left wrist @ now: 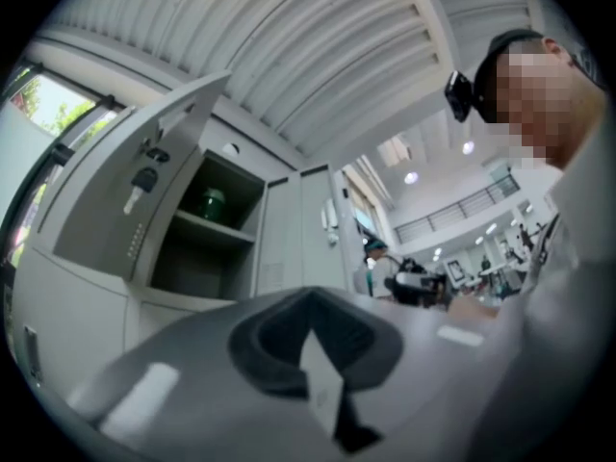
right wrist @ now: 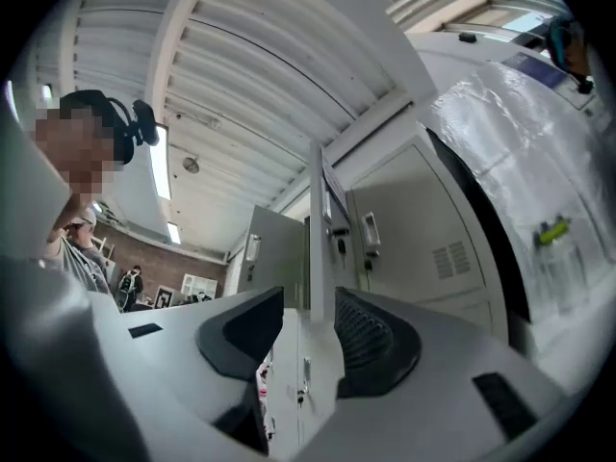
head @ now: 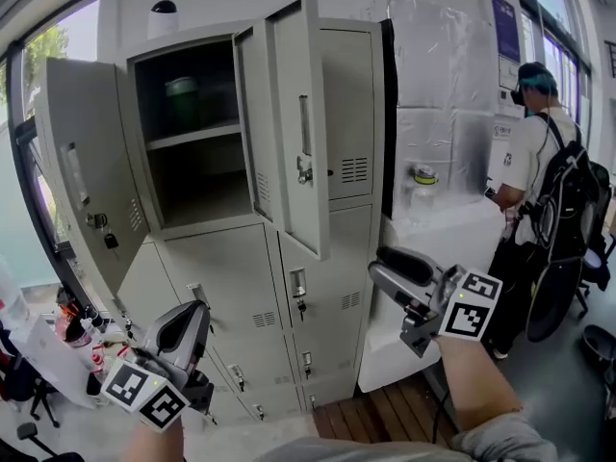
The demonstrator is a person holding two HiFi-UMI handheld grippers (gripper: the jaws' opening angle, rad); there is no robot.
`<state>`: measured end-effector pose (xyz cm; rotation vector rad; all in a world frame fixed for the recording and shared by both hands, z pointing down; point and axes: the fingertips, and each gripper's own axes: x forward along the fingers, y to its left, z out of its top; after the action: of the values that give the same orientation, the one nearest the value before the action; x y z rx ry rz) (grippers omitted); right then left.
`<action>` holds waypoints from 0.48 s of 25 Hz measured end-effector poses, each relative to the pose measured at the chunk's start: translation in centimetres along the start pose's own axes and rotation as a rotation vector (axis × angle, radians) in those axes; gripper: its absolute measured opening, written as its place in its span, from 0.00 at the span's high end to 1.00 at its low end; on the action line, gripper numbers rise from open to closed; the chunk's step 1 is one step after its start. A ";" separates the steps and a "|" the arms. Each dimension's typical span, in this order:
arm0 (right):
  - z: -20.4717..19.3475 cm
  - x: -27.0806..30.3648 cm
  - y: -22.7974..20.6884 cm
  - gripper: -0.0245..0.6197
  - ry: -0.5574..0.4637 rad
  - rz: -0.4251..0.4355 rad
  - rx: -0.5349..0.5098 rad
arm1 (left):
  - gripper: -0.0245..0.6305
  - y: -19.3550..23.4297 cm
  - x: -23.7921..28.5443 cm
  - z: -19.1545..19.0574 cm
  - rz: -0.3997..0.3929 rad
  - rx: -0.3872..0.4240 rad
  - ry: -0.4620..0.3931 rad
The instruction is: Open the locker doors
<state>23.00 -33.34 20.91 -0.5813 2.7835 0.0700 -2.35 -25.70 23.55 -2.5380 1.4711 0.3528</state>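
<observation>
A grey locker cabinet (head: 221, 277) stands in front of me. Its upper left door (head: 82, 181) is swung wide to the left, showing a shelf with a green container (head: 181, 94). A second upper door (head: 298, 123) stands out towards me, nearly edge-on. The lower doors (head: 318, 287) are closed. My right gripper (head: 380, 263) is open, just below and right of that door's lower corner. In the right gripper view the door's edge (right wrist: 316, 219) lines up between the jaws of the gripper (right wrist: 310, 330), apart from them. My left gripper (head: 192, 318) hangs low at the left, shut and empty, also seen in its own view (left wrist: 313, 330).
A person with a backpack (head: 539, 171) stands at the right by a white plastic-wrapped cabinet (head: 433, 114). Bottles and clutter (head: 82, 335) sit at the lower left. A dark object (head: 164, 8) rests on top of the lockers. Wooden flooring (head: 375, 412) lies below.
</observation>
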 end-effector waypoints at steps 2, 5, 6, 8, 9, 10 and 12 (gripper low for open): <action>-3.8 -2.6 -0.7 0.73 0.024 -0.061 0.051 | 0.96 -0.2 0.8 -1.3 -0.007 -0.014 0.016; -8.4 -5.6 -1.3 0.74 0.057 -0.142 0.102 | 0.96 -0.8 1.9 -3.5 -0.018 -0.036 0.038; -9.5 -6.3 -1.2 0.74 0.074 -0.159 0.103 | 0.96 -1.1 2.1 -4.2 -0.025 -0.048 0.047; -10.9 -7.2 -0.9 0.74 0.101 -0.179 0.091 | 0.96 -1.8 2.6 -5.7 -0.044 -0.066 0.066; -11.2 -7.5 -0.8 0.74 0.106 -0.183 0.087 | 0.96 -2.1 2.8 -6.3 -0.055 -0.067 0.075; -11.3 -7.8 -0.7 0.74 0.107 -0.185 0.084 | 0.96 -2.5 3.1 -6.8 -0.065 -0.064 0.083; -11.2 -8.0 -0.7 0.74 0.105 -0.184 0.080 | 0.96 -3.2 3.5 -7.4 -0.082 -0.051 0.100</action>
<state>27.18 -32.11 33.99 -0.8395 2.8025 -0.1138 2.92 -29.11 29.74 -2.6835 1.4035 0.2577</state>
